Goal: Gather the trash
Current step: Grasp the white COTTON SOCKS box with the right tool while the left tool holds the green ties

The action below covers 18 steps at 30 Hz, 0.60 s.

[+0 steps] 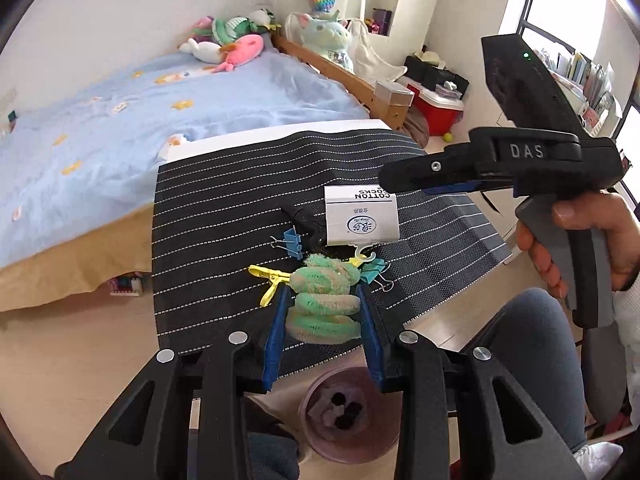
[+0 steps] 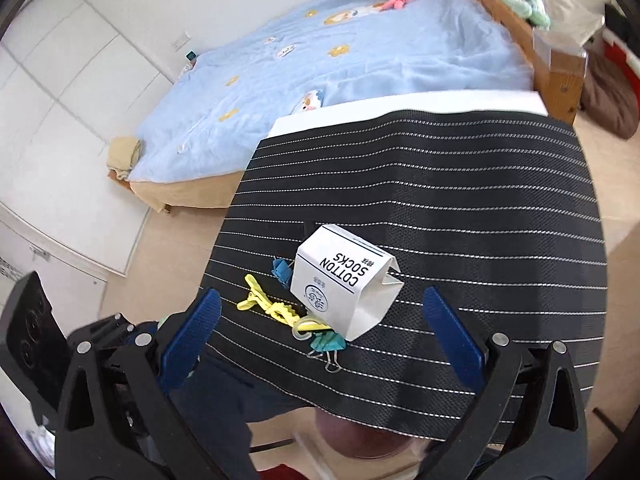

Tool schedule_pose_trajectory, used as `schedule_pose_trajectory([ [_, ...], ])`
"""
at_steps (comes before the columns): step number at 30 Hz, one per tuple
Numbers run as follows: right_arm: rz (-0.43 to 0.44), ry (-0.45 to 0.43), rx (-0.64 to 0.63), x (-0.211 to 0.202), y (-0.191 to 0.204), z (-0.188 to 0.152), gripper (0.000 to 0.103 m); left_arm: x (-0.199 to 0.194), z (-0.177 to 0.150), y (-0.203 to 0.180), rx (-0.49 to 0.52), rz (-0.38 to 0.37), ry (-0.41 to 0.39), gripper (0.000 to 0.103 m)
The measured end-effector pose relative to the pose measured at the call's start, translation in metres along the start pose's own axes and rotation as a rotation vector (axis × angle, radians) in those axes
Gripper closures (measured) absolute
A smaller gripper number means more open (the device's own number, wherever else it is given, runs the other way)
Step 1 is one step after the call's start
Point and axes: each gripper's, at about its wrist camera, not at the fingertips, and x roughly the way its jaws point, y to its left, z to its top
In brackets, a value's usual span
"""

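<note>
Trash lies scattered on a black mat [image 1: 224,208] with thin white stripes, spread over a small table at the foot of a bed [image 1: 120,120] covered in a pale blue quilt. A coil of fuzzy green and tan pipe cleaner [image 1: 326,300] is clamped between the blue pads of the left gripper [image 1: 325,322], whose jaws are pressed against both of its sides near the front edge of the mat. Just behind the coil, a yellow clip [image 1: 267,280], a blue binder clip [image 1: 293,242] and a teal binder clip [image 1: 372,274] are seen close together, and a white cardboard sock sleeve [image 1: 362,216], printed with the words COTTON SOCKS, is set behind them with its plastic hook pointing toward the coil. A purple bin [image 1: 352,416] is seen on the floor below the table edge, directly under the left gripper, with dark scraps at its bottom. The right gripper [image 2: 320,332] is held above the mat with its jaws spread wide and nothing between its blue pads; through its camera the sock sleeve [image 2: 344,280], the yellow clip [image 2: 268,308] and the teal binder clip [image 2: 328,344] are framed between its fingers. In the left view this gripper is shown from the side, gripped by a hand [image 1: 580,240] at its grey handle. Stuffed toys [image 1: 228,40] are piled at the head of the bed.
</note>
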Motion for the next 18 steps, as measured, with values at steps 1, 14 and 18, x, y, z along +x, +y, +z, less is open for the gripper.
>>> schedule_pose_trajectory([
  [1,0.007,0.006,0.007,0.002,-0.002,0.000,0.017,0.000,-0.001,0.001,-0.002,0.000,0.000,0.069],
  [14,0.052,0.053,0.043,0.022,-0.008,-0.001,0.084,0.002,-0.003,0.007,-0.020,-0.006,0.006,0.069],
  [18,0.054,0.032,0.035,0.018,-0.007,-0.002,0.097,0.002,-0.003,0.007,-0.021,-0.006,0.006,0.069],
])
